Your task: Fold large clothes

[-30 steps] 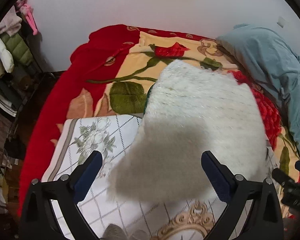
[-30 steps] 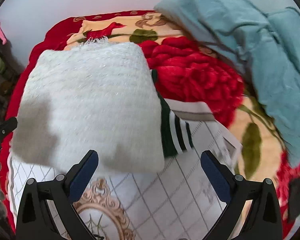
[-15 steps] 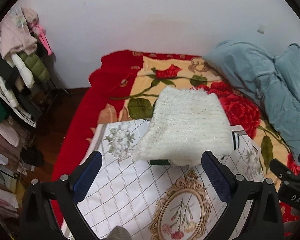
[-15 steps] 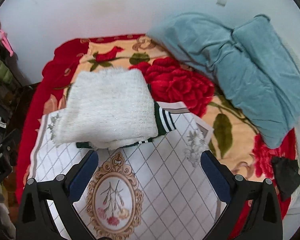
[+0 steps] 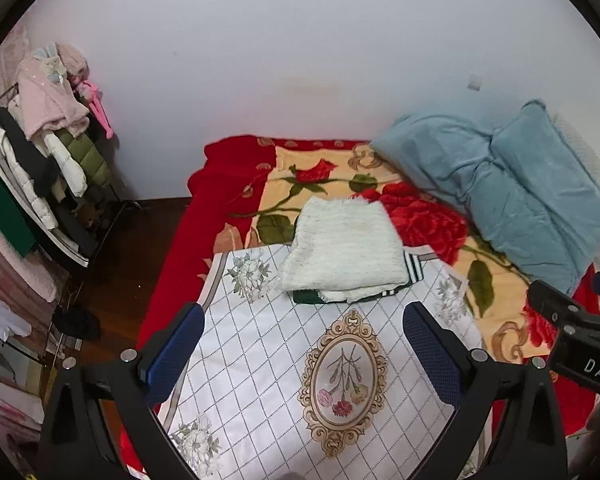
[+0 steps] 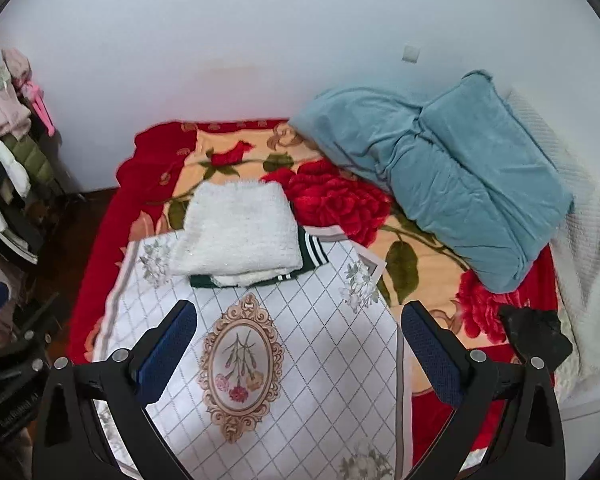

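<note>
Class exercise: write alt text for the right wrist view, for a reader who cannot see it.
A folded white fuzzy sweater lies on a folded green striped garment at the far end of a white patterned cloth spread on a red floral blanket. The open right gripper hangs above the cloth, empty; a blue quilt is piled at right.

Folded white sweater on the bed, tongs spread wide and empty

The right tongs (image 6: pixel 300 350) hang above a white patterned cloth (image 6: pixel 300 360). The sweater (image 6: pixel 236 230) lies on a green striped garment (image 6: pixel 310 254) at the cloth's far edge; a blue quilt (image 6: pixel 440 176) fills the bed's far right corner.
</note>
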`<state>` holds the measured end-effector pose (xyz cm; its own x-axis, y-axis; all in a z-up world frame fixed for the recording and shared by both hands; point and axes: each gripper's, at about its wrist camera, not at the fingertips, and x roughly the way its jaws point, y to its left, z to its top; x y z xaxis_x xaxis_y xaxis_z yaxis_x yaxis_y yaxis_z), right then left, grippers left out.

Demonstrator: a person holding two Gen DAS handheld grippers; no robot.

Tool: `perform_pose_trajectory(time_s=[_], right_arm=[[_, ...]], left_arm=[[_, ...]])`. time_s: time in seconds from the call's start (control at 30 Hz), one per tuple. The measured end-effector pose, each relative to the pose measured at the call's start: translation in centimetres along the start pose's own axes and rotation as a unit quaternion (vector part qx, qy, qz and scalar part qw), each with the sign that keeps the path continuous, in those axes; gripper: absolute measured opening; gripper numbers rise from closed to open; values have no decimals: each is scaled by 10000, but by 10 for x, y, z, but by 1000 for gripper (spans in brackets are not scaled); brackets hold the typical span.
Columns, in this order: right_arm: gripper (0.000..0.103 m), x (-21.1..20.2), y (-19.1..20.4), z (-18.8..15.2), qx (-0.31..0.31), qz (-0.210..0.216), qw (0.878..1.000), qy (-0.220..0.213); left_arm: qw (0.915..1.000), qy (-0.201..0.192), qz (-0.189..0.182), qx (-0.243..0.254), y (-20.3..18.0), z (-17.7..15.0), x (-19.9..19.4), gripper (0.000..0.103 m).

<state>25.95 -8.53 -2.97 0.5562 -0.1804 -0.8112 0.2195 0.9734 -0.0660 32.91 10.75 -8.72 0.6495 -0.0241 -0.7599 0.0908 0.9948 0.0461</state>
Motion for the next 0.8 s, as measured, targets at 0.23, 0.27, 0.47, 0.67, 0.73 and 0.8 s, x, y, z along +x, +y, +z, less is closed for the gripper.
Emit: perform_pose_trajectory(time_s=[0.23,0.27,0.47,0.67,0.73,0.8], right_arm=[[103,-83,-10,0,-49,19,9993,-365],[103,-94,-12,0,-51,40,9991,-418],[103,-146,-21,1,-50,58,9973,-727],[103,-178,-22,0,-146,43,9953,-958],[103,-184,-23,0,-142,42,9950,-984],[103,-187,-23,0,-135,49,9951,-981]], left_arm=[[9996,-263,0,-41,1,6,-58,102],[9996,-283,12,-47,1,6,-65,102],[9990,-399,-13,-196,4,4,-95,102],[9984,-506,86,-249,4,2,-112,102],[9980,-561,95,-289,5,1,-117,102],[9976,-587,107,-348,7,1,-120,102]])
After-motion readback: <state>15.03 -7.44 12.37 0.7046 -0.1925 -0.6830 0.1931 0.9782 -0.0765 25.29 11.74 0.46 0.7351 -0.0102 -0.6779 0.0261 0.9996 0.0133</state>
